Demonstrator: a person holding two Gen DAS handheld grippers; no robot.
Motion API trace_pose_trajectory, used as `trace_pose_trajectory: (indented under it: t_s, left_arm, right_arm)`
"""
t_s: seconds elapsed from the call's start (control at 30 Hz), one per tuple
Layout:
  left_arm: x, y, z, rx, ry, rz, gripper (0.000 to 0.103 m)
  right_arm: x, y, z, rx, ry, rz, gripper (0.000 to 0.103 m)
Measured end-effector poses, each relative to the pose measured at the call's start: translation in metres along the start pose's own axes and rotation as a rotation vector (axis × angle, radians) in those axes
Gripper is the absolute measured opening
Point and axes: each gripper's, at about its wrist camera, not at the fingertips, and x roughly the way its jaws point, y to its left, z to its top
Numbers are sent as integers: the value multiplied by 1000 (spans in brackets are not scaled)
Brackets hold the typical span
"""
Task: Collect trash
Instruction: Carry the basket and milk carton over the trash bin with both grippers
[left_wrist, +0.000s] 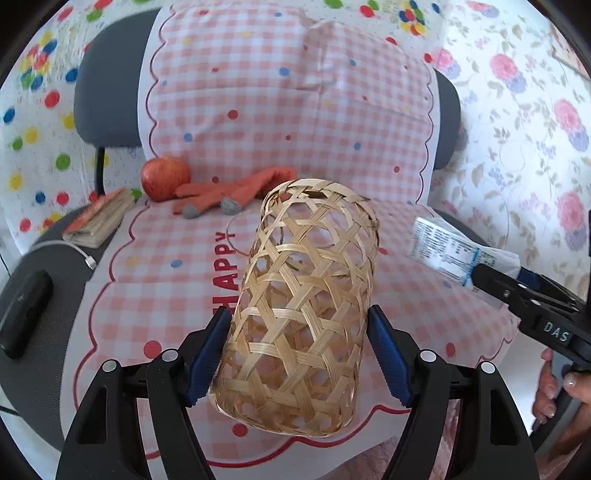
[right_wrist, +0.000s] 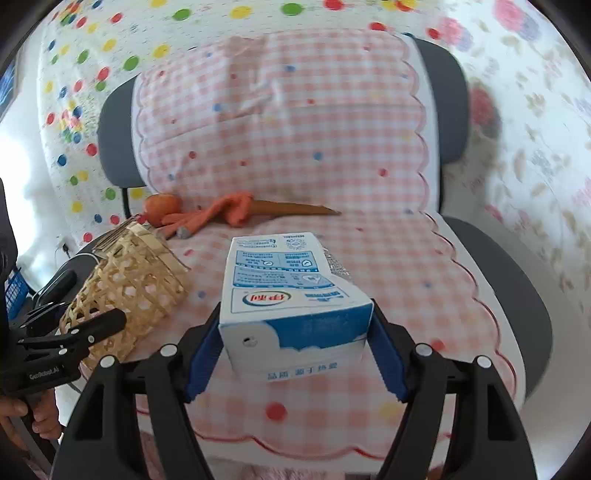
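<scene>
My left gripper (left_wrist: 297, 350) is shut on a woven bamboo basket (left_wrist: 299, 314), held above the chair seat with its open mouth pointing away; the basket also shows in the right wrist view (right_wrist: 125, 288). My right gripper (right_wrist: 295, 343) is shut on a blue and white milk carton (right_wrist: 288, 291), held above the seat. In the left wrist view the carton (left_wrist: 447, 251) is to the right of the basket, level with its mouth, apart from it.
A pink checked cloth (left_wrist: 166, 280) covers the grey chair (left_wrist: 107, 96). At the seat's back lie a red apple (left_wrist: 165, 178), an orange glove (left_wrist: 232, 192), a notebook (left_wrist: 99, 218) and a brown stick (right_wrist: 295, 208). A black object (left_wrist: 24, 310) lies left.
</scene>
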Motion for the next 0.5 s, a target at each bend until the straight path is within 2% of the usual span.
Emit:
trace_pose_trajectory:
  t_s: [0.17,0.3,0.5]
  left_arm:
    - [-11,-27,6,52,-28,-58,74]
    - [-20,-57,7,103,-45,-135,74]
    - [-22,-106,-1,198,-23,-250,74]
  right_arm:
    - [-32,-20,-7,29,-41,-53,71]
    - [-59,-37,-14,59,-49,-83,72]
    - [-109,-64,-39,87,-56,-213,72]
